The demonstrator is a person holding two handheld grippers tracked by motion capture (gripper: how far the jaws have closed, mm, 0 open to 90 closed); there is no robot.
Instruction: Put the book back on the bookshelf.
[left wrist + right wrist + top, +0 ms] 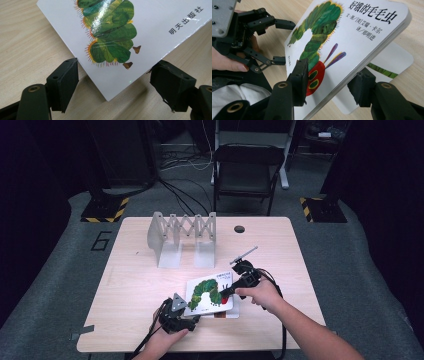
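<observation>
The right gripper (328,82) is closed on the caterpillar board book (342,42), one jaw on the cover over the red head and the other under the edge, so that this side of the book is tilted up off the table (130,280). A second, thinner book (397,62) lies flat on the table beneath it. The left gripper (113,82) stands wide open, its jaws straddling the book's near corner without contact. In the high view, the book (207,292) sits near the front edge of the table, well apart from the grey folding rack (182,232) at the back. The step in hand appears to be lifting the book clear. The next move likely calls for closing the left gripper on the corner, then raising both together without letting the book slip.
</observation>
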